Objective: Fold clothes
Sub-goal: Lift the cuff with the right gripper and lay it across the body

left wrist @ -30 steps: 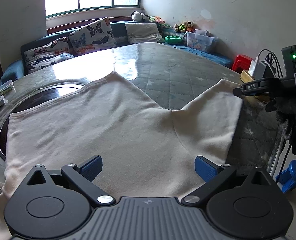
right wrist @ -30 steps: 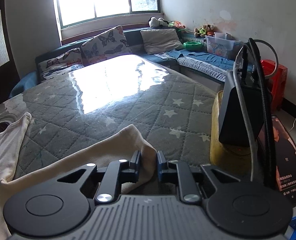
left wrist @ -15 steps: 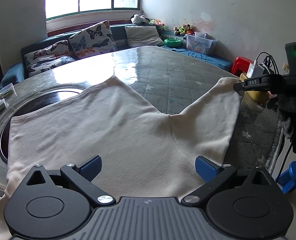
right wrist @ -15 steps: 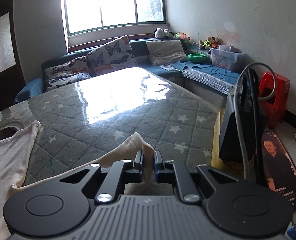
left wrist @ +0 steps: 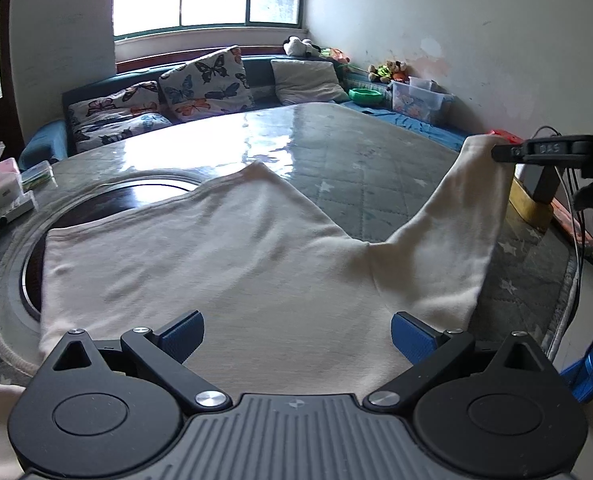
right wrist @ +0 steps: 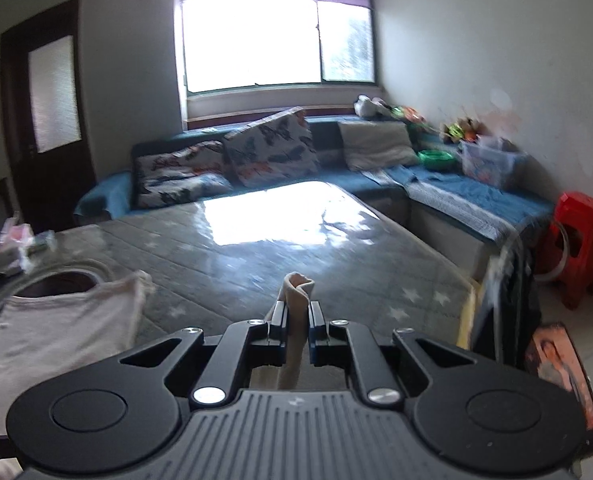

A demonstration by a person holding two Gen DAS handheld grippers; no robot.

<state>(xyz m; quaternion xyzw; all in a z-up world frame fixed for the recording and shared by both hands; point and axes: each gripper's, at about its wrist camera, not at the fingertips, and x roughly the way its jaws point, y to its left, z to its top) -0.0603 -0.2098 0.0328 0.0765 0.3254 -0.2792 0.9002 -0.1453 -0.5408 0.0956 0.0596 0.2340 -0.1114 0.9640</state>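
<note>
A cream garment (left wrist: pixel 232 272) lies spread on the quilted table (left wrist: pixel 336 152). My left gripper (left wrist: pixel 296 330) is open and empty, low over the garment's near part. My right gripper (right wrist: pixel 296 314) is shut on the garment's right corner (right wrist: pixel 296 284) and holds it lifted off the table. In the left wrist view the right gripper's fingers (left wrist: pixel 536 149) pinch that raised corner (left wrist: pixel 476 148) at the far right. The rest of the garment shows at the left of the right wrist view (right wrist: pixel 56 332).
A dark round opening (left wrist: pixel 108 196) in the table lies partly under the garment. Tissue pack and small boxes (left wrist: pixel 0 188) sit at the table's left edge. A yellow stand with a phone (right wrist: pixel 496 312) is at the right edge. Sofa with cushions (left wrist: pixel 200 84) is behind.
My right gripper has lifted the garment's right corner well above the table. My left gripper has stayed open over the garment, barely moving.
</note>
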